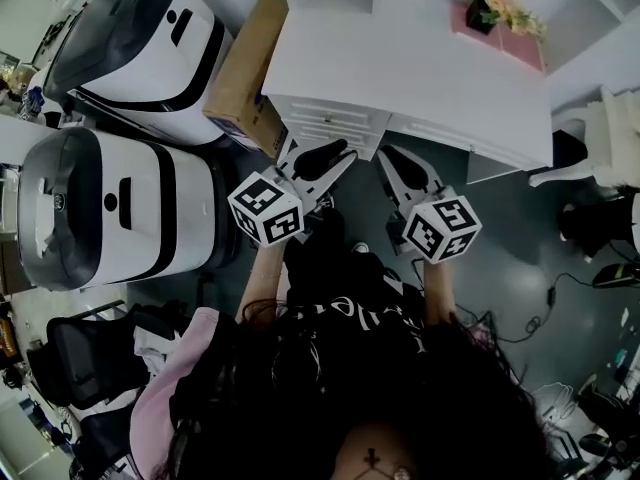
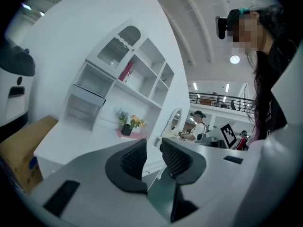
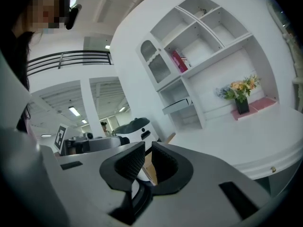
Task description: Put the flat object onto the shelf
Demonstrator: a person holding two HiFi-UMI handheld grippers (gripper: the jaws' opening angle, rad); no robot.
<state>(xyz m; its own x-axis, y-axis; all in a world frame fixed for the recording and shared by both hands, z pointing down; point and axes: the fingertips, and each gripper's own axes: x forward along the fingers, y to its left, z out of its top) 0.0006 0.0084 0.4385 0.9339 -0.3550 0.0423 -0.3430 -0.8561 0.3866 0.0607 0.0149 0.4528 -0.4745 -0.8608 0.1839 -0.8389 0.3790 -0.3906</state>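
Both empty, left gripper slightly open, right gripper closed, at the near edge of the white desk, cardboard box against its left, potted flowers far right.

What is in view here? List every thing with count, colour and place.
desk: one, white, ahead
shelf: one, white, at the desk's back
flat board: one, white with a dark edge, in a low shelf bay
book: one, red, leaning in a middle shelf bay
flowers: one potted bunch, yellowish, on the desk
mat: one, pink, under the pot
box: one, brown, left of the desk
machines: two, white and black, far left
left gripper: one, white with black pads, open, empty
right gripper: one, same colours, shut, empty
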